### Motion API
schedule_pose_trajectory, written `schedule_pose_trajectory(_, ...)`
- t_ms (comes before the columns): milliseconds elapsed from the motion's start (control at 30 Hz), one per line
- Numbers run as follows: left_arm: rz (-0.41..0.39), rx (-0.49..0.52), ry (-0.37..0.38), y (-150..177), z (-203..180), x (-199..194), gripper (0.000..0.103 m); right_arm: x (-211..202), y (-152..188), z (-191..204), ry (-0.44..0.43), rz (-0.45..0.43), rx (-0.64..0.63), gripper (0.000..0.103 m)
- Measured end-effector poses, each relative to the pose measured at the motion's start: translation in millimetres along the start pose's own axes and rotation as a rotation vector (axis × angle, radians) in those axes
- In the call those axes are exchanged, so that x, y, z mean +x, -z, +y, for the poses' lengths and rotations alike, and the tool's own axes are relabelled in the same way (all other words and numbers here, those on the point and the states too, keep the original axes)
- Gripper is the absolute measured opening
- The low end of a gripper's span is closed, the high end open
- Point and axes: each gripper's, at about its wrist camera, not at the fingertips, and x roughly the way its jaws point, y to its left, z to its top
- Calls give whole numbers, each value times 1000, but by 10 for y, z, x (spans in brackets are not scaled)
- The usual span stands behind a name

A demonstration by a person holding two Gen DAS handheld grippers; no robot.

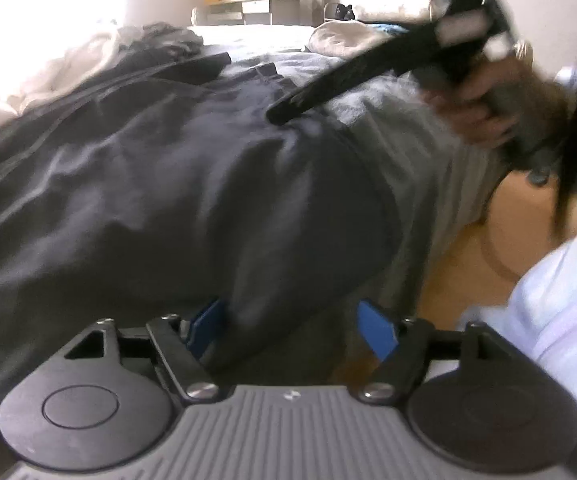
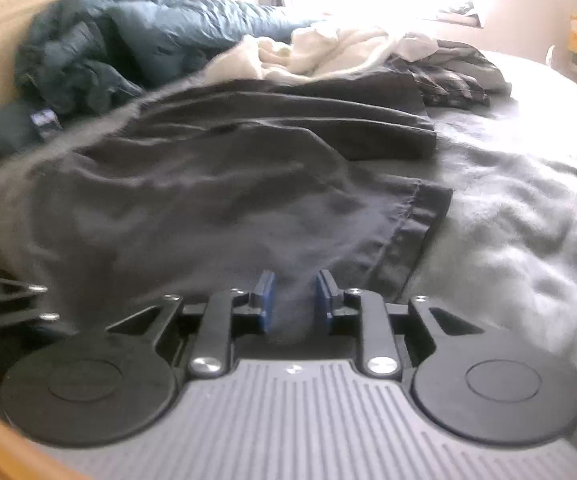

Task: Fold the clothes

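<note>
A dark grey garment [image 1: 168,180] lies spread over the bed, with a hemmed edge [image 2: 420,216] showing in the right wrist view. My left gripper [image 1: 292,330] hangs at the garment's near edge. Its blue pads [image 1: 376,332] stand wide apart, so it is open, and a fold of the cloth sags between them. My right gripper [image 2: 294,300] has its pads a little apart, with a ridge of the same garment [image 2: 228,184] standing between them. In the left wrist view the right gripper [image 1: 278,114] is held by a hand [image 1: 484,112], tips down on the garment.
A grey blanket [image 2: 508,220] covers the bed. At the far side are a dark blue quilt [image 2: 128,32], a white blanket [image 2: 328,48] and a plaid garment [image 2: 456,76]. Wooden floor [image 1: 468,264] shows past the bed's edge, beside the person's pale clothing [image 1: 560,300].
</note>
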Motion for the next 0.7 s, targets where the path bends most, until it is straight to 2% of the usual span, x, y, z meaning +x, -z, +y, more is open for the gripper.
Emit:
schedule_pose_trajectory(67, -27, -19, 25, -40, -5, 64, 81, 61, 41, -59, 35, 14, -19, 22)
schedule_pose_trajectory(167, -74, -23, 58, -129, -54, 181, 85, -78, 134, -186, 74, 15, -15, 22)
schedule_pose_trajectory(233, -103, -18, 111, -220, -119, 267, 85, -183, 201, -267, 152, 27, -13, 25)
schedule_pose_trajectory(333, -115, 52, 159, -349, -305, 442, 83, -326, 315, -435, 268, 37, 2, 31)
schedule_pose_trajectory(433, -124, 118, 192, -446, -459, 576, 83, -422, 323, -512, 289, 41, 25, 31)
schedule_pose_trajectory(500, -128, 86, 259, -480, -495, 638, 82, -462, 283, -476, 326, 37, -8, 31)
schedule_pose_trajectory(567, -135, 51, 314, -501, -531, 702, 81, -487, 219, -454, 316, 13, -26, 32)
schedule_pose_trajectory(633, -148, 67, 301, -495, -592, 723, 82, -498, 152, -445, 285, -14, -29, 32)
schedule_pose_trajectory(700, -135, 57, 319, -509, -621, 723, 82, -446, 50, -412, 221, -39, -15, 32)
